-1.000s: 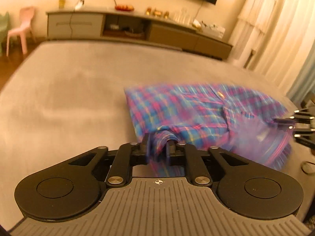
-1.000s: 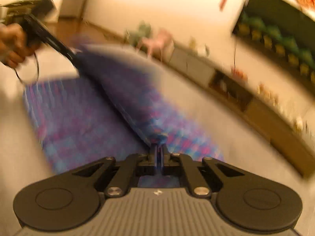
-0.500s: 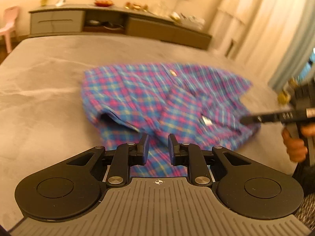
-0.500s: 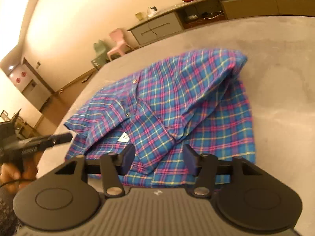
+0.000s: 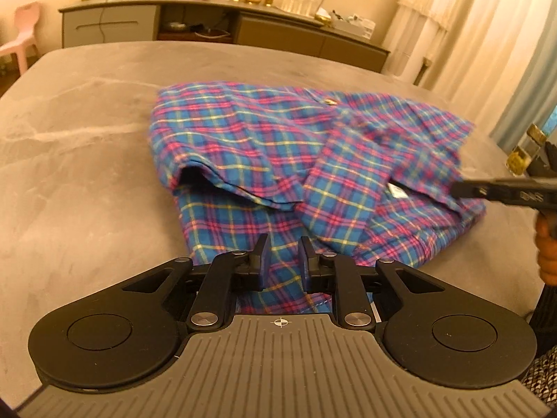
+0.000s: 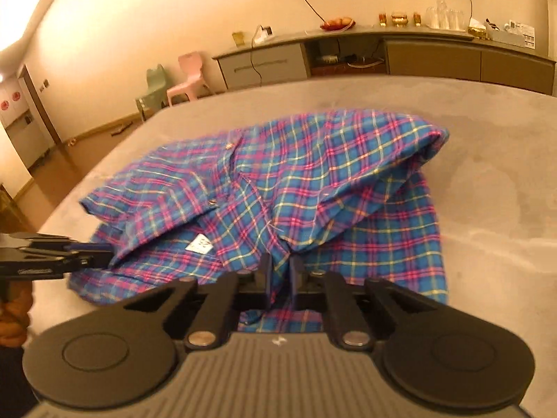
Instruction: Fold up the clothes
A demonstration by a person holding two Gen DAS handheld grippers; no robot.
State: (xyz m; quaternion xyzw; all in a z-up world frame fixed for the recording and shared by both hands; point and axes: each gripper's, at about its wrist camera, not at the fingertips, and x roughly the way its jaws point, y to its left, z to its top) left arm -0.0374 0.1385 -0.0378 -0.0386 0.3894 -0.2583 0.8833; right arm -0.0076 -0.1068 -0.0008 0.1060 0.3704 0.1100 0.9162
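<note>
A blue, pink and yellow plaid shirt lies loosely folded on a grey bed. Its white label shows near the collar. My left gripper hangs over the shirt's near hem. Its jaws stand a little apart and no cloth is pinched between them. My right gripper is at the near edge of the top fold. Its jaws are closing, and the fold runs in between them. Each view shows the other gripper at the shirt's side edge.
A long low sideboard with bowls and glasses runs along the far wall. A pink chair stands on the floor beyond the bed. Curtains hang at the right. A hand holds the other gripper's handle.
My left gripper let go of the bunched cloth it held and moved along the shirt. My right gripper rolled level, opened wide, then narrowed onto the fold. The shirt has settled flat.
</note>
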